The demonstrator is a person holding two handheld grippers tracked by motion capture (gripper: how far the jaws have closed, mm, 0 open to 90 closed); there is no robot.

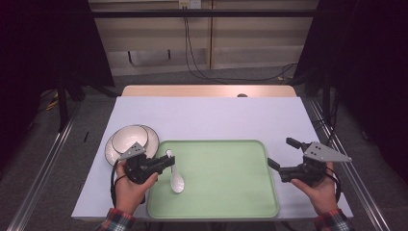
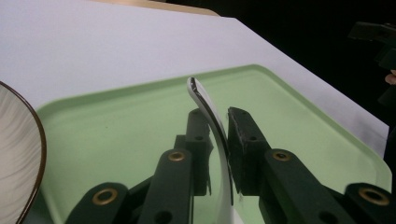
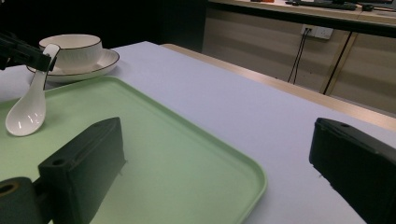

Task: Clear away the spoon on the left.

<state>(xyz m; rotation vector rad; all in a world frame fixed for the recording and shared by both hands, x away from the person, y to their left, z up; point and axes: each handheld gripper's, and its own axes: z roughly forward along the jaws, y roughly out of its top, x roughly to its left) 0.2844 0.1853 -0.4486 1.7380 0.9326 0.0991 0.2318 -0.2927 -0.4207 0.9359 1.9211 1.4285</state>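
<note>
Left gripper view: fingers (image 2: 243,140) pinching spoon (image 2: 212,121).

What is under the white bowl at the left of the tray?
The white bowl stands on a white plate with a dark rim. The plate's rim shows around it; the plate's middle is covered by the bowl.

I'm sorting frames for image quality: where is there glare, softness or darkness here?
High view: evenly lit table, surroundings dark at both sides. Left gripper view: the spoon handle shows a bright glint along its edge, and the near jaws look soft. Right gripper view: the near jaws are blurred, the spoon's bowl carries small highlights, the tray has a soft sheen.
</note>
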